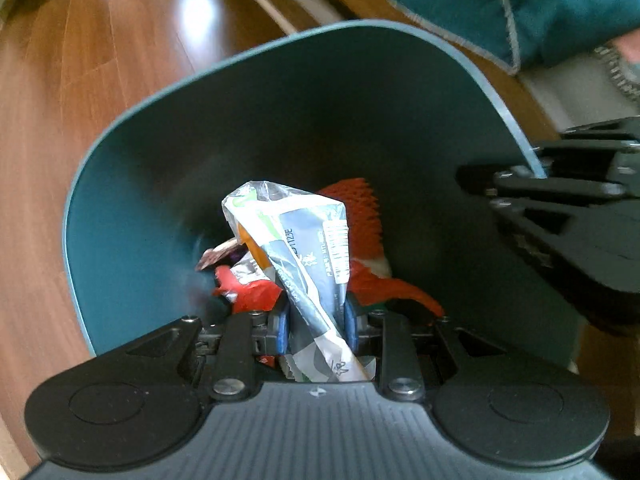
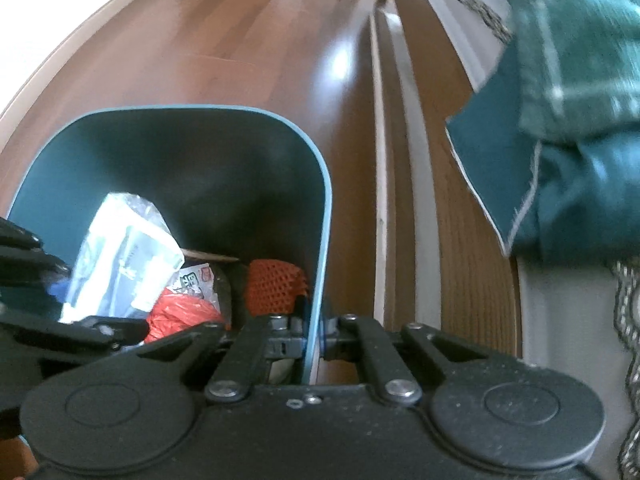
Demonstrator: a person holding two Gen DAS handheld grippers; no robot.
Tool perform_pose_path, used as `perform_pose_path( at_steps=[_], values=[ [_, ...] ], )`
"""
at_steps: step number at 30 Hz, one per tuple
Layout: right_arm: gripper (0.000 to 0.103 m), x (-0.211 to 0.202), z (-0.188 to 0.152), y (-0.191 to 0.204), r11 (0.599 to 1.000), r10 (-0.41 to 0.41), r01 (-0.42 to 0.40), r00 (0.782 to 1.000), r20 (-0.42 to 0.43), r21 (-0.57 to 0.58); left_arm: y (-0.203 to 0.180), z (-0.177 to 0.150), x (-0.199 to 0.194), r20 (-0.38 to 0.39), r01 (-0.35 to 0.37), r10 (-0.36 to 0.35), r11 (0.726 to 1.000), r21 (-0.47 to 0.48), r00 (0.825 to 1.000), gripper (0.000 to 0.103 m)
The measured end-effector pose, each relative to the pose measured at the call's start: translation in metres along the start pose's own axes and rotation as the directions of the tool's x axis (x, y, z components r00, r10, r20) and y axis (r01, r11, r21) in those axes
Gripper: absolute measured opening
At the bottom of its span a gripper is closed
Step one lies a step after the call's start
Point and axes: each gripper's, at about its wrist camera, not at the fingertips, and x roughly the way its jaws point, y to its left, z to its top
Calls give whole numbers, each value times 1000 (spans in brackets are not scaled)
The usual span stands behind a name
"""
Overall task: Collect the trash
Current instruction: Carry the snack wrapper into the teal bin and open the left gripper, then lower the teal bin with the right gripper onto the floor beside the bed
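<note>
A teal trash bin (image 1: pixel 160 184) stands on the wooden floor, seen from above. My left gripper (image 1: pixel 316 320) hangs over its mouth, its blue pads shut on a crumpled white, grey and green plastic wrapper (image 1: pixel 296 232). Below the wrapper lie orange-red netting (image 1: pixel 360 208) and red plastic scraps (image 1: pixel 252 292). My right gripper (image 2: pixel 316 326) is shut on the bin's right wall (image 2: pixel 326 200), one finger inside and one outside. It also shows at the right in the left wrist view, as the right gripper (image 1: pixel 534 168) on the rim. The right wrist view shows the wrapper (image 2: pixel 124 248), the netting (image 2: pixel 276 284) and my left gripper (image 2: pixel 66 296).
Wooden floor (image 2: pixel 240 40) surrounds the bin on the left and far sides. To the right run a white and wood furniture base (image 2: pixel 404 160), a teal cushion (image 1: pixel 540 12) and a plaid fabric (image 2: pixel 580 40) above it. A fringed cloth (image 2: pixel 628 320) hangs at far right.
</note>
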Motion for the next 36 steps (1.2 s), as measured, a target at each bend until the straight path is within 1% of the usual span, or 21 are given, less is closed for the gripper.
perform_pose_path(
  at_steps=[4,5,9,10,11,13,14,15,18,22,24,27,31,34,36],
  values=[
    [5,5,-5,-13,999,4,-3,1000,-11,54,-7,9,24,-95,-3,4,1000,16,995,26],
    [5,7,-6,-15,998,6,-5,1000,-15,65,-14,16,33,-98,-3,6,1000,27,995,26],
    [4,10,-6,-23,996,10,-8,1000,-15,89,-18,15,37,-113,-10,15,999,42,993,26],
    [4,10,-4,-25,995,9,-7,1000,-12,97,-21,20,41,-115,-13,18,999,46,993,27],
    [4,10,-2,-27,994,9,-8,1000,-12,105,-21,21,41,-117,-13,19,999,52,993,30],
    [3,6,-3,-28,993,8,-7,1000,-10,122,-23,21,41,-118,-14,21,998,62,993,44],
    [3,5,-3,-29,992,2,-1,1000,-7,126,-24,21,40,-110,-15,22,998,65,994,59],
    [3,4,-5,-31,991,1,0,1000,-8,133,-24,20,36,-94,-15,22,998,66,995,67],
    [3,3,-9,-35,988,0,2,1000,-14,156,-24,18,30,-71,-1,6,998,67,997,67],
    [4,4,-17,-44,982,-1,6,1000,-26,187,-24,16,20,-46,-6,9,998,66,999,67],
    [4,-1,-20,-47,979,2,4,1000,-25,206,-24,13,10,-29,15,-13,997,74,1000,67],
    [5,-14,-23,-50,975,-3,6,1000,-14,222,-32,9,-6,5,27,-27,995,94,1000,67],
    [8,-35,-26,-57,964,26,-27,1000,5,263,-38,3,-35,49,35,-41,992,118,998,67],
    [8,-56,-32,-60,955,34,-42,999,31,293,-37,-2,-53,80,24,-34,991,128,996,67],
    [11,-71,-38,-61,948,40,-52,998,46,315,-34,-6,-65,103,11,-26,991,135,994,68]
  ],
)
